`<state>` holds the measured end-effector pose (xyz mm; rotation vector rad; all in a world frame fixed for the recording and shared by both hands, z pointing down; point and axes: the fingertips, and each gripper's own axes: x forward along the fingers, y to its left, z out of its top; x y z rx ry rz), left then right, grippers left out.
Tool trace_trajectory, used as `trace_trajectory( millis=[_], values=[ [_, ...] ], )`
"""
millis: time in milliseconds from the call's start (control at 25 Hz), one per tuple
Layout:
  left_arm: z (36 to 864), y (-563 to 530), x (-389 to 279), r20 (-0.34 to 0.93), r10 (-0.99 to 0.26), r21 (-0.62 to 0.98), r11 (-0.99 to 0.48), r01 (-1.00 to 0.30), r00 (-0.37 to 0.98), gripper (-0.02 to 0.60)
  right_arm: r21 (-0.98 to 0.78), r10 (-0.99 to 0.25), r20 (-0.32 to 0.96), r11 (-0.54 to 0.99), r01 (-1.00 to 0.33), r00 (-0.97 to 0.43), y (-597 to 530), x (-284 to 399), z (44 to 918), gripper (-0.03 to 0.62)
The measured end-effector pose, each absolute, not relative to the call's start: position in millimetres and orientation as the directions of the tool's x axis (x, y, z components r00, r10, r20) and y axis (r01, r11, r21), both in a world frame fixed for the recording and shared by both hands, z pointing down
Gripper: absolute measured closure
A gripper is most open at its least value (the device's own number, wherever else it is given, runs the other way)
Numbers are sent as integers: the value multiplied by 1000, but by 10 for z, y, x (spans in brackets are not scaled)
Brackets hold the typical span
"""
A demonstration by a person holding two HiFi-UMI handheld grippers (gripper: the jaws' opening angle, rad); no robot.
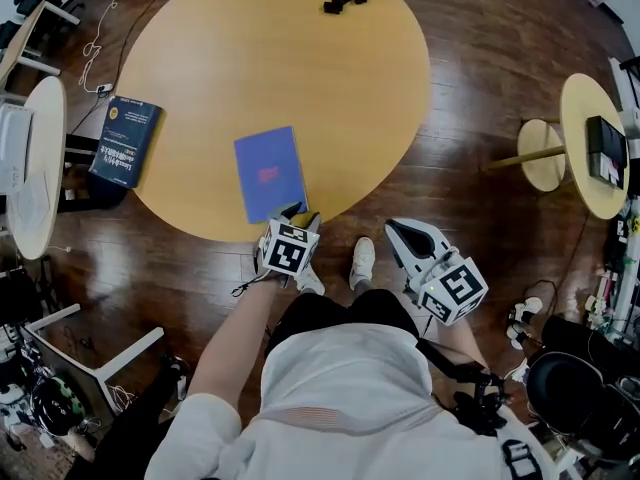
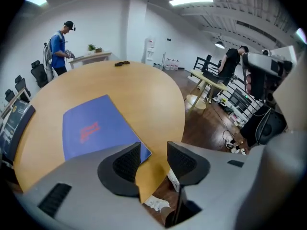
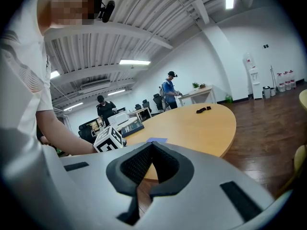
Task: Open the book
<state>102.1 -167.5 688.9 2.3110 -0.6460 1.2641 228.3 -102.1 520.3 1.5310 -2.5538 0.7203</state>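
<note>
A thin blue book [image 1: 270, 173] with red print lies closed on the round wooden table [image 1: 300, 58], near its front edge. My left gripper [image 1: 297, 211] hangs just over the book's near right corner, pointing steeply down. In the left gripper view its jaws [image 2: 153, 150] stand open. The book [image 2: 96, 128] reaches under the left pad, and bare table edge shows in the gap. My right gripper [image 1: 400, 230] is off the table to the right, over the floor, shut with nothing in it [image 3: 152, 145]. From there the book [image 3: 156, 140] is a thin blue sliver.
A thicker dark blue book [image 1: 125, 140] overhangs the table's left edge. A small black object [image 1: 345, 0] lies at the far side. Small round tables stand at the right [image 1: 600, 143] and left [image 1: 35, 168]. The person's shoes [image 1: 362, 261] are by the table edge. Other people stand far off.
</note>
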Motion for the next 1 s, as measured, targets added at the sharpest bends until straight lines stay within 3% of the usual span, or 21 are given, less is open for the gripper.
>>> trace_trajectory(
  millis=[560, 1000],
  values=[
    [7060, -1714, 970, 901, -285, -21, -781, -624, 326, 431, -394, -806, 297, 385, -835, -512, -1052, 2336, 5307, 598],
    [7069, -1729, 934, 898, -278, 18, -751, -660, 341, 505, -392, -799, 302, 393, -832, -519, -1057, 2263, 5327, 598]
  ],
)
